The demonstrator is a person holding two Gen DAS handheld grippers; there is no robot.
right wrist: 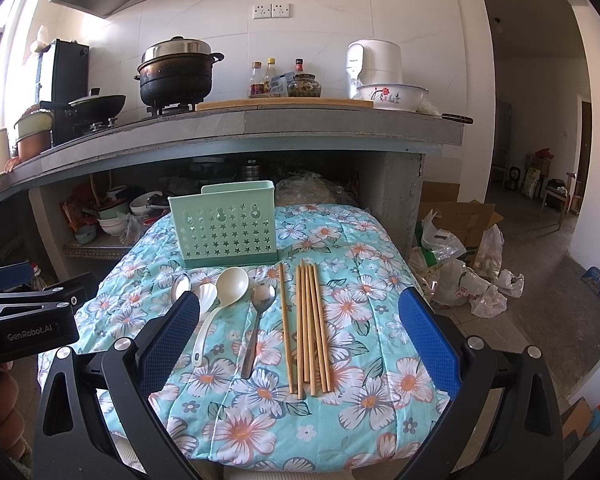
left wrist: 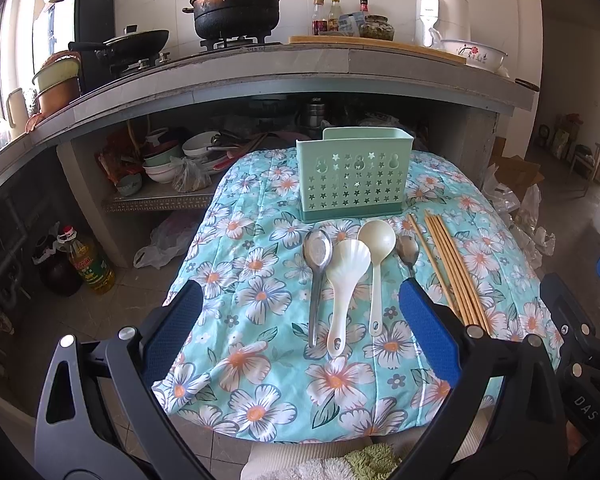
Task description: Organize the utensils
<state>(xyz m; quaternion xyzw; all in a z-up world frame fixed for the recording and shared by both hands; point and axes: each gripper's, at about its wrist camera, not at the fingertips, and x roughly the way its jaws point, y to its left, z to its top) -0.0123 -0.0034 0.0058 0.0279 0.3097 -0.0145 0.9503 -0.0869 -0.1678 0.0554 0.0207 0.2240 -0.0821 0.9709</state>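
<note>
left gripper (left wrist: 300,320): fingers spread wide, nothing between the blue pads (left wrist: 428,324); hovers above the near edge of the table, over the spoon handles.
right gripper (right wrist: 300,328): fingers equally wide apart, holding nothing; hovers over the chopstick ends.
table (right wrist: 380,432): covered with a padded floral cloth; soft surface, so thin items may sit slightly sunk in.
steel spoon, large (left wrist: 318,252): leftmost in the row, bowl toward the caddy. judged stiff, smooth, likely slippery; take at mid-handle.
white rice paddle (left wrist: 346,276): scalloped head, just beside the steel spoon, possibly touching it. judged light plastic; grip the narrow neck.
cream ladle (right wrist: 230,286): bowl nearest the caddy, handle toward the grippers. judged light; bowl too wide, so take the handle.
steel spoon, small (right wrist: 260,308): lies between ladle and chopsticks. thin handle, low on the cloth.
chopsticks (right wrist: 310,328): bamboo, one stick apart on the left, the others bunched side by side. judged light, stiff, prone to roll and scatter; pinch across the bundle near mid-length.
utensil caddy (left wrist: 354,174): green, star-perforated, upright behind the row, looks empty from here. judged light, may tip if bumped.
status: nothing sorted yet.
</note>
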